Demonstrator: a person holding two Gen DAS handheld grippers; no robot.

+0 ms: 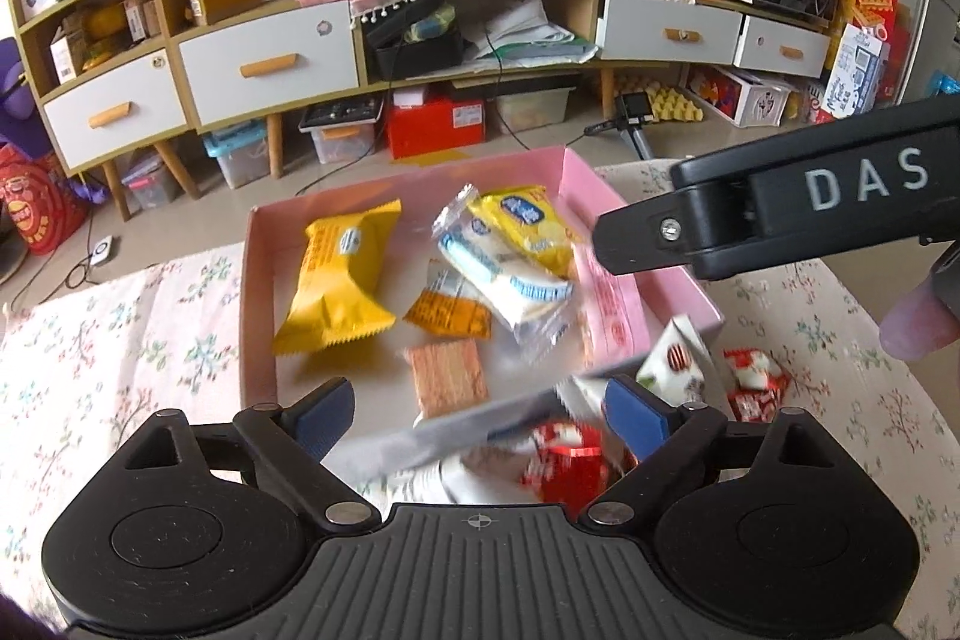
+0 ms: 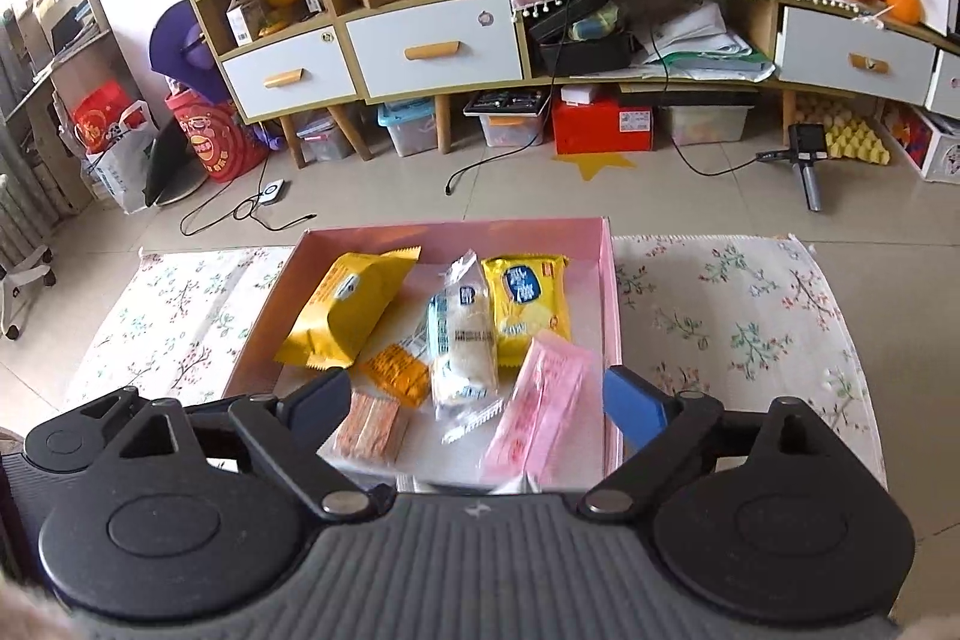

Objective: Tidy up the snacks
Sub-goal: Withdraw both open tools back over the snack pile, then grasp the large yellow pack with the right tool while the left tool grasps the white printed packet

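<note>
Both my left gripper (image 1: 477,415) and right gripper (image 2: 477,403) stand wide apart, empty. The pink box (image 2: 613,316) holds 6 packets; red-and-white candies (image 1: 753,379) lie outside it on the floral cloth (image 1: 108,340). I should approach 1 candy squarely, then clamp gently.

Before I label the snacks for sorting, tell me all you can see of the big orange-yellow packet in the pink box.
The orange-yellow packet is a glossy, puffed pillow pack with crimped, zigzag ends and a small round blue-white label. It looks sealed and full. It lies flat and slanted in the left part of the pink box, its near end close to a small orange packet. No gripper touches it.
</note>
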